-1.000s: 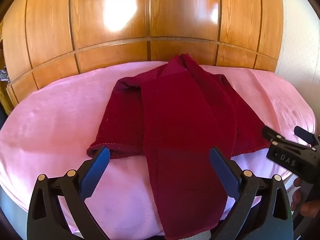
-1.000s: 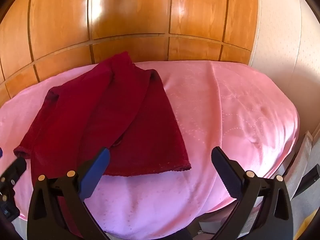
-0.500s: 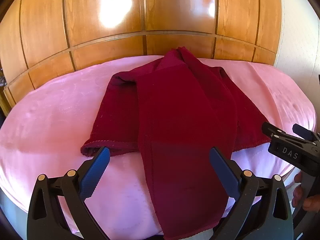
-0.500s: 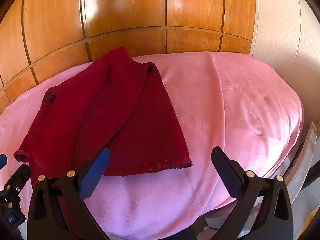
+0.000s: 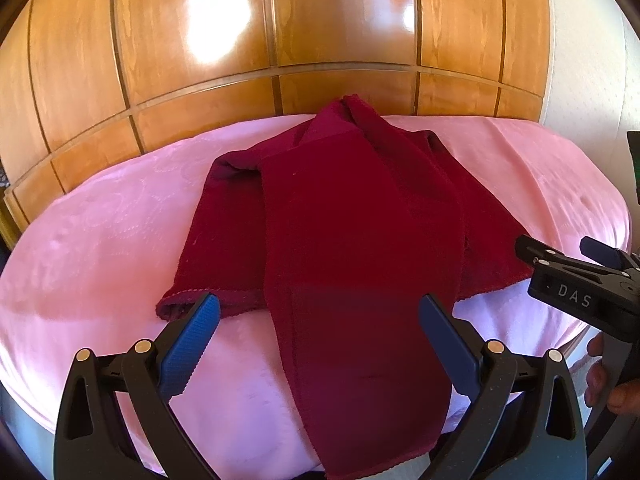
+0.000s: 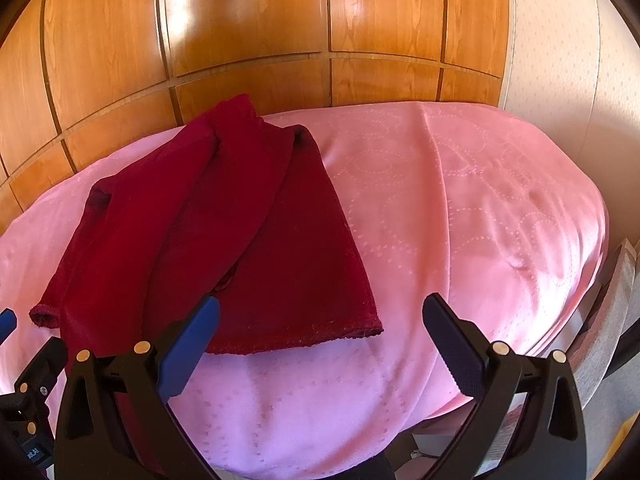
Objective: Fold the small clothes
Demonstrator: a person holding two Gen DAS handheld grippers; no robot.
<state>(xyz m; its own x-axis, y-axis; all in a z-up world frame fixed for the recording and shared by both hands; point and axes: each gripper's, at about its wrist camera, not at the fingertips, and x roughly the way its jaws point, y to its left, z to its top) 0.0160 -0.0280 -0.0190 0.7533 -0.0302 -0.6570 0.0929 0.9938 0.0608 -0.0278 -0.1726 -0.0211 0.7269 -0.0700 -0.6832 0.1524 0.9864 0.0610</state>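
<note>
Crimson knit garment lies on the pink bedcover, its sides already lapped inward and one long strip hanging over the near edge; your left gripper and right gripper both gape empty, so the crosswise folds remain.

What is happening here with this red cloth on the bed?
A person is folding a dark red garment that lies on a pink bedspread, with a two-finger gripper in each hand. One long strip of it hangs over the near edge. The left gripper and the right gripper are both open and hold nothing. They hover at the near hem, not gripping it yet.
</note>
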